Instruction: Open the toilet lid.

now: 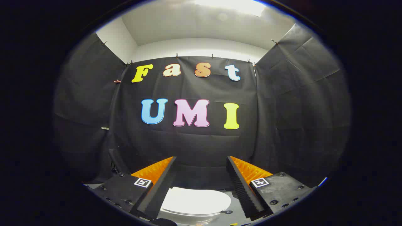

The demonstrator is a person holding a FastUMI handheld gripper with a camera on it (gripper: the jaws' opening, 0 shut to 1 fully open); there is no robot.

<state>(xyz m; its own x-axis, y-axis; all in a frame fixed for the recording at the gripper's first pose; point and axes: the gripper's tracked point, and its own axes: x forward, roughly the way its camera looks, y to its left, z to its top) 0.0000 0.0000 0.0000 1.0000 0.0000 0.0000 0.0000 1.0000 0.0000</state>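
Jaws of the gripper are held wide apart with nothing between them, a spread that is judged to be kept ready for the rim that must be caught. Behind them the black cloth wall is seen hung around the booth, and below, framed in the gap between the jaws and well short of being touched, the toilet is found with its white toilet lid lying flat and closed. Since the lid is down and untouched, the task is judged not yet begun.
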